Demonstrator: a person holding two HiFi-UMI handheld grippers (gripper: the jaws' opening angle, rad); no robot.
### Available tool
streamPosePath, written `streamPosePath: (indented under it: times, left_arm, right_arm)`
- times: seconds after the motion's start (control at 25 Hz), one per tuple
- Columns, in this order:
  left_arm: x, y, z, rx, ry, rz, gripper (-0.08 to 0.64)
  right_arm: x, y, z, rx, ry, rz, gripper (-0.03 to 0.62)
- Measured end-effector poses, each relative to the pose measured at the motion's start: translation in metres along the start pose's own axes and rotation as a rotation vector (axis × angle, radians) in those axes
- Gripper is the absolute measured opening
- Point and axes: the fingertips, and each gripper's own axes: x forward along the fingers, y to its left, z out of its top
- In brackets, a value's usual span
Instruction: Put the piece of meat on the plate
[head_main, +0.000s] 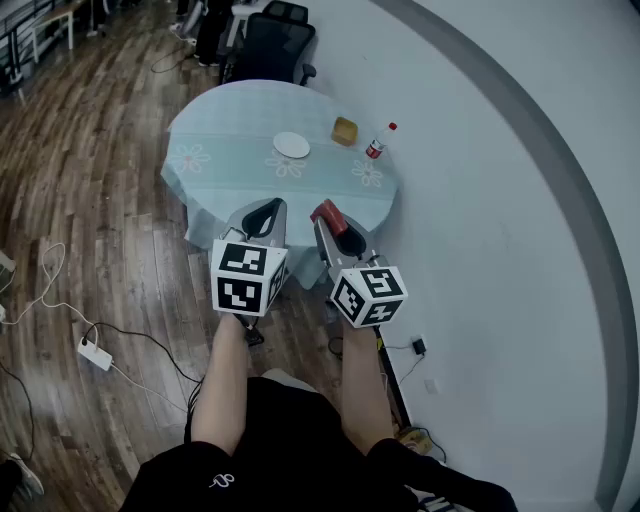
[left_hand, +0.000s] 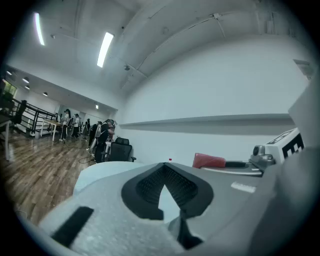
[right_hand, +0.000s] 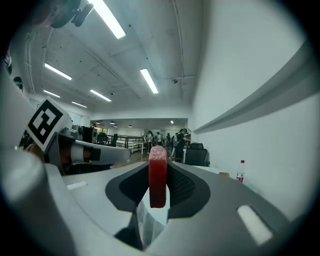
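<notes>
A red piece of meat (head_main: 326, 212) stands on edge between the jaws of my right gripper (head_main: 328, 215), which is shut on it. In the right gripper view the meat (right_hand: 157, 175) fills the gap between the black pads. My left gripper (head_main: 267, 210) hangs beside it, shut with nothing in it; its pads (left_hand: 175, 187) meet at the tip. Both grippers are held level over the floor, short of the round table (head_main: 220, 130). The white plate (head_main: 291, 145) lies near the table's middle, well ahead of both grippers.
A yellow block (head_main: 344, 131) and a red-capped bottle (head_main: 379, 141) stand on the table's right side near the wall. A black office chair (head_main: 272, 45) is behind the table. A power strip (head_main: 95, 352) and cables lie on the wooden floor at left.
</notes>
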Motion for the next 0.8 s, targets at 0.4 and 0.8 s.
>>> streamPosePath:
  times: [0.4,0.8]
  left_arm:
    - [0.008,0.01,-0.008,-0.038,0.025,-0.021,-0.006]
    - [0.032,0.031,0.009,-0.077,-0.049,0.02,-0.006]
  right_arm:
    - [0.004,-0.005,-0.006,0.067,0.008,-0.023,0.104]
    - [0.006,-0.045,0.001,0.068,0.008,-0.074,0.104]
